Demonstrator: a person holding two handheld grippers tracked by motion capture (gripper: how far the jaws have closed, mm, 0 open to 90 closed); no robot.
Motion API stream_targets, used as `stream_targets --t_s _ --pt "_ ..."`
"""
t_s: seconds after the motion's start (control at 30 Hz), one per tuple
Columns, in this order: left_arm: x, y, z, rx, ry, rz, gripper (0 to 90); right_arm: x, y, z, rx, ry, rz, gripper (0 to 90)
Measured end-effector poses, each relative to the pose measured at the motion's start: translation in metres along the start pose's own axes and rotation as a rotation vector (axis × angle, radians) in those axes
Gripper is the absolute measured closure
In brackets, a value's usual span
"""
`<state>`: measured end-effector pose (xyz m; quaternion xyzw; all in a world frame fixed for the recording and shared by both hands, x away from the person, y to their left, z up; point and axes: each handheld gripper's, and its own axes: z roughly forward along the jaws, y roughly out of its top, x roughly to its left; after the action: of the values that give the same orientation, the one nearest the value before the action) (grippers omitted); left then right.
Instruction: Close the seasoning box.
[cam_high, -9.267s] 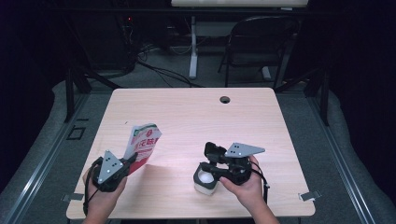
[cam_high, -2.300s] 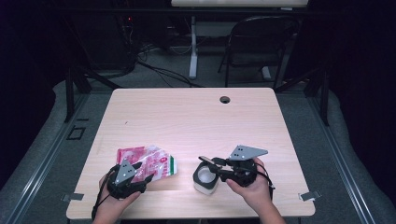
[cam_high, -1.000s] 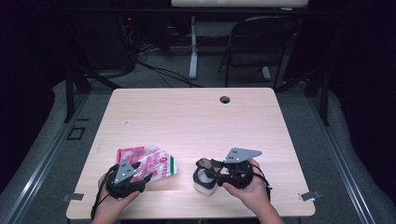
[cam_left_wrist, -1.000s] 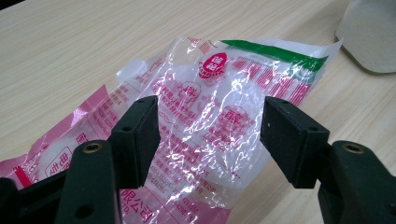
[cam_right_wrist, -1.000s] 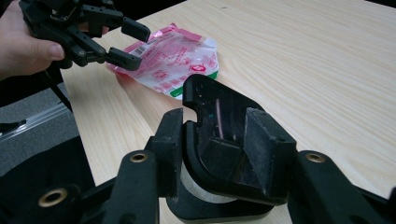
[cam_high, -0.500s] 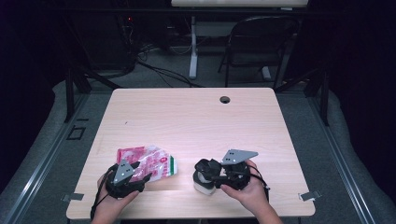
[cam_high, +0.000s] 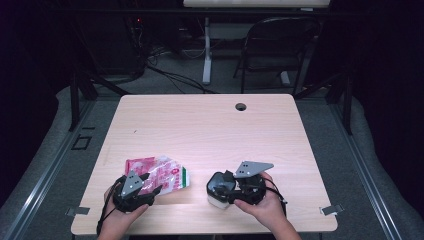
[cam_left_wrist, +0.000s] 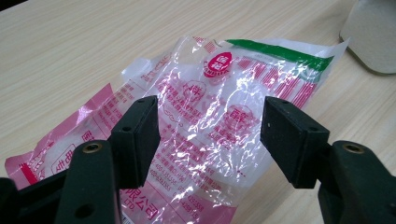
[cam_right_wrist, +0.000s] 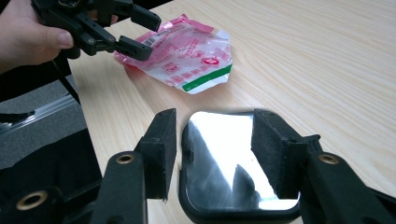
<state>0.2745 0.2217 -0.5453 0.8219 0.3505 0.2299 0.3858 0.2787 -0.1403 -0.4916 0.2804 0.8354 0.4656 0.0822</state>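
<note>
A crumpled clear plastic bag (cam_high: 162, 175) with pink print and a green strip lies flat on the wooden table (cam_high: 210, 130). My left gripper (cam_high: 149, 186) hovers at its near left end. In the left gripper view the jaws stand open just above the bag (cam_left_wrist: 219, 88), with the left gripper (cam_left_wrist: 210, 135) holding nothing. A small white container (cam_high: 216, 201) with a black-rimmed, shiny lid (cam_right_wrist: 233, 186) stands at the front middle. My right gripper (cam_right_wrist: 217, 149) is open, its jaws either side of the lid's top. The bag (cam_right_wrist: 187, 56) and the left gripper (cam_right_wrist: 135, 32) lie beyond it.
A round cable hole (cam_high: 241, 106) sits near the table's far edge. A dark chair (cam_high: 280, 45) and cables stand on the floor behind. The container's pale side (cam_left_wrist: 373, 37) shows at the top right of the left gripper view. The table's near edge is close to both hands.
The right gripper has slid left over the container. The left gripper and bag have held still for two seconds. Nine seconds ago the left gripper held the bag upright.
</note>
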Motion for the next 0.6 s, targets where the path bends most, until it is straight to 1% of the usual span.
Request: stream_targets --t_s 0.2,0.4,0.6 --pt "0.0002 0.0001 0.0000 0.000 0.001 0.004 37.3 -0.0002 -0.0001 -0.0001 -0.005 0.007 0.007 50.4" --pt "0.0000 -0.0001 0.0001 0.000 0.000 0.000 37.4 -0.0007 -0.0005 0.0000 0.003 0.001 0.007 50.4" --pt "0.0001 -0.0002 0.0001 0.000 0.000 -0.001 37.4 -0.0012 -0.0007 0.0001 0.000 0.001 0.012 50.6"
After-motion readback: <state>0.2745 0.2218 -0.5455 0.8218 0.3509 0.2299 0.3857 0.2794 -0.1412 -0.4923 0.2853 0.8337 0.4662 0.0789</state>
